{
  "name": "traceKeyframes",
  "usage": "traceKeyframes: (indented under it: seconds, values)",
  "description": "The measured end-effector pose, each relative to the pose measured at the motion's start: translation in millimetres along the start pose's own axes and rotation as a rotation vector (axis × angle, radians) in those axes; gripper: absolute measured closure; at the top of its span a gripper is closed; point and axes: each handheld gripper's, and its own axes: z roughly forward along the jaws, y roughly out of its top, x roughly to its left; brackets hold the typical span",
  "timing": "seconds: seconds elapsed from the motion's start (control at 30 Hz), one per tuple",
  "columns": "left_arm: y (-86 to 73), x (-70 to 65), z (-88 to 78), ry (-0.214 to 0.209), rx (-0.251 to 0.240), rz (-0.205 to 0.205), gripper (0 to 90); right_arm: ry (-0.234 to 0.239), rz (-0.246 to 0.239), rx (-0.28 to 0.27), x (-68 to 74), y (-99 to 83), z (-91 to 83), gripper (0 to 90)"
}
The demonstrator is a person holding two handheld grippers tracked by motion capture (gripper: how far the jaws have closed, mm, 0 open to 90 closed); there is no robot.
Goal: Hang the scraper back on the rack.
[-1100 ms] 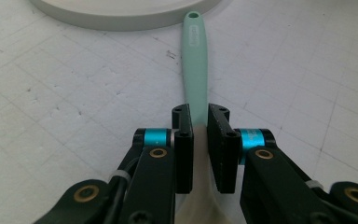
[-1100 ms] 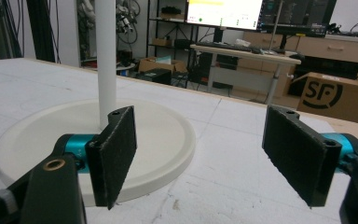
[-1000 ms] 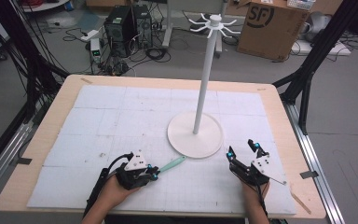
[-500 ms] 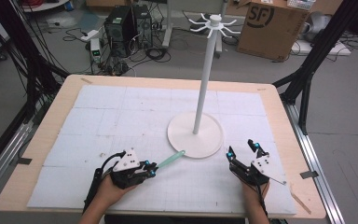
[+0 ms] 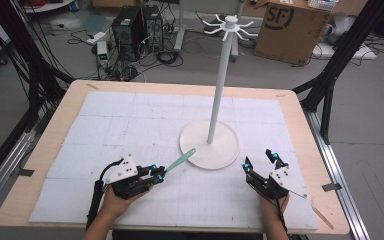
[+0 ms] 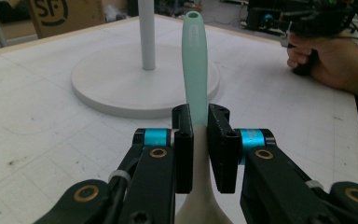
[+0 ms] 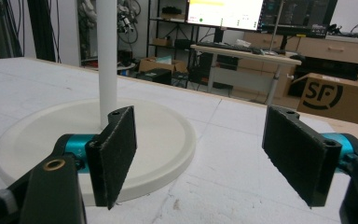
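While the left gripper (image 5: 158, 176) clamps a mint-green spatula (image 5: 180, 161) by its handle, the tool points toward two o'clock, its tip over the rim of the stand's white base (image 5: 220, 150). The right gripper (image 5: 261, 161), at the base's four o'clock, holds its jaws wide apart, empty.

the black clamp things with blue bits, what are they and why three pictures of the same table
They are hand-held grippers: a person holds one in each hand and works the two black jaws like tongs. The high view looks down on the table from above the person. The other two pictures come from small cameras riding on each gripper, looking out along its own jaws.

On the white mat stands a white stand: a round base, a tall pole and hooks at the top. The left gripper is clamped on a pale green utensil whose handle, with a hole at its end, points toward the stand. The right gripper is open and holds nothing, its jaws facing the stand's base.
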Motion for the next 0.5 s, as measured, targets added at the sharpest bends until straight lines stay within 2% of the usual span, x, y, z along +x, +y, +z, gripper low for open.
traceKeyframes:
  seconds: [0.23, 0.33, 0.5]
  values:
    - [1.8, 7.3, -3.5, 0.009, -0.121, -0.04, 81.1, 0.001, 0.001, 0.0, 0.2, 0.0, 0.0, 25.8]
    - [2.3, 5.7, -3.1, 0.027, -0.145, -0.031, 81.1, 0.0, -0.003, -0.001, 0.1, 0.0, 0.0, 25.8]
    - [4.6, 4.4, -5.9, 0.05, -0.225, -0.036, 81.1, 0.0, -0.002, 0.0, 0.2, 0.0, 0.0, 25.9]
